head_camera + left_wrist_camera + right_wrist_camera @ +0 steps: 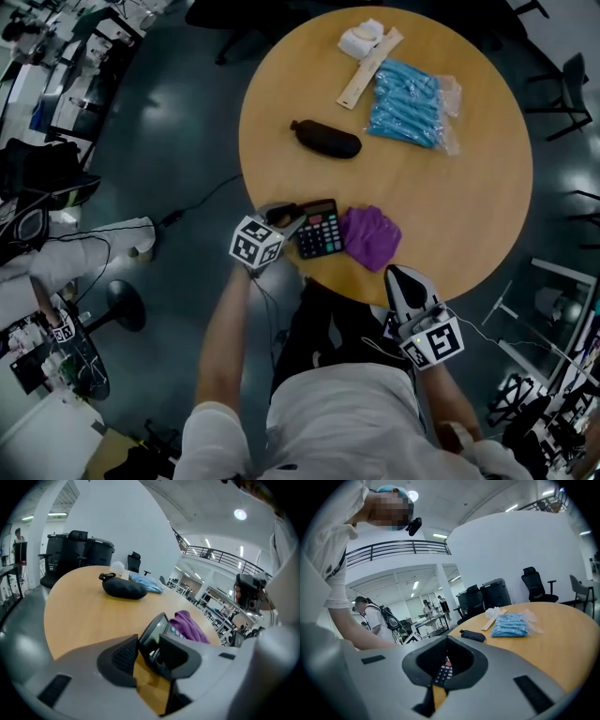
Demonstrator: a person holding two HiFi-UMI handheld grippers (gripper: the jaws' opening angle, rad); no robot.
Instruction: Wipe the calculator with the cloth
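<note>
**Calculator not yet wiped, cloth lying idle beside it**

The calculator (320, 230) lies flat near the edge of the round table (450, 206) closest to the person. The purple cloth (368, 236) sits bunched up against its right side. Nothing holds the cloth, so I judge that the wiping has not begun.

The left gripper (284, 217) is at the calculator's left edge. Its jaws stand wide apart with that edge between them, and a gap shows beside the pad, so I read this as straddling the edge, not clamping it. The right gripper (397, 275) hangs just off the table rim below the cloth, with its jaws closed together on nothing.

What looks to be left is almost the whole job. The calculator needs steadying, the right claw has to open and take the cloth, and the cloth then has to be rubbed over the keys and display.

The head view alone gives the layout. It shows both grippers, the calculator and cloth touching, and a black pouch (325, 139), a blue packet (410, 101) and a wooden ruler (368, 67) well apart at the far side. It cannot show how the jaws stand.

The left gripper view shows the calculator's dark slab slanting up between the spread jaws, with the cloth behind it. The right gripper view shows the closed jaws, with only a strip of calculator keys visible through the slot between them. The cloth does not appear in that view at all.
</note>
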